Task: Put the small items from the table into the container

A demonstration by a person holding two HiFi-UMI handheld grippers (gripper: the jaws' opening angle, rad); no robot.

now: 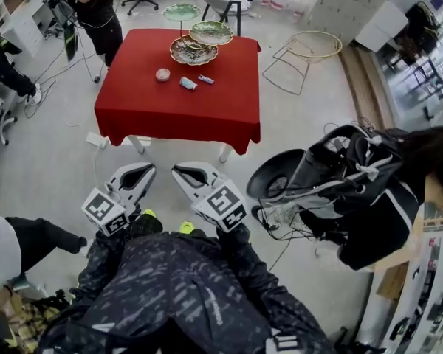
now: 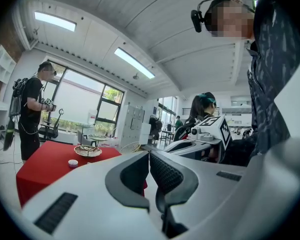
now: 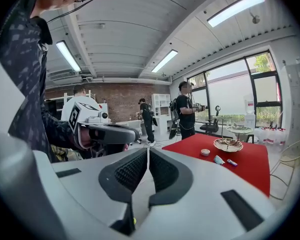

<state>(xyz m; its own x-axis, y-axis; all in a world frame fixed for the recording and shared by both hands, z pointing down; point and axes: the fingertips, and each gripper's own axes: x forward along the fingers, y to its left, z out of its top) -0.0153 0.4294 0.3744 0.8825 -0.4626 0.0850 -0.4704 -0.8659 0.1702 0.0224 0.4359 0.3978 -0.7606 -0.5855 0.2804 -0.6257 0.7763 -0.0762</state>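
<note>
Clenched and empty, the left gripper (image 1: 138, 174) and right gripper (image 1: 188, 174) hang side by side, likely because the small items (image 1: 187, 83) lie well ahead of them on the red table (image 1: 170, 116), beside the tiered dish container (image 1: 194, 51).

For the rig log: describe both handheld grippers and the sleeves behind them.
The left gripper and right gripper match: light grey, wedge-shaped shells tapering to the claw, lined with black ribbed pads. Each carries a white cube with black square markers. The sleeves are dark with a pale speckled print.
</note>
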